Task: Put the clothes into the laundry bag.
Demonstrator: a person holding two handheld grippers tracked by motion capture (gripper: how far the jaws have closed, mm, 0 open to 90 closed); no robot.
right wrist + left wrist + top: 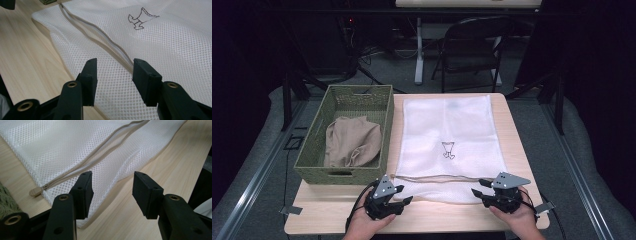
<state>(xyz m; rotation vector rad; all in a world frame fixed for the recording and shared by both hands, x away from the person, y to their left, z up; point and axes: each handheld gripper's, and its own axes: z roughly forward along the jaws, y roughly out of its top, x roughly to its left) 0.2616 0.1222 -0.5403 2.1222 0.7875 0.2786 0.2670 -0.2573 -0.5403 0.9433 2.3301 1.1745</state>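
Observation:
A white mesh laundry bag (447,135) lies flat on the wooden table (332,210), its beige zipper (100,157) running along the near end. The zipper pull (35,192) rests at the bag's left corner. My left gripper (403,194) hovers open at that near-left corner; in the left gripper view the mesh edge lies under the left gripper (112,177), unpinched. My right gripper (480,187) stands open over the near-right end. In the right gripper view the right gripper (113,63) sits just above the mesh beside the slightly gaping zipper (105,37).
A green woven basket (384,125) stands at the table's left with a beige garment (352,142) inside. A small black drawn emblem (448,150) marks the bag's middle. A dark folding chair (472,50) stands beyond the table's far edge.

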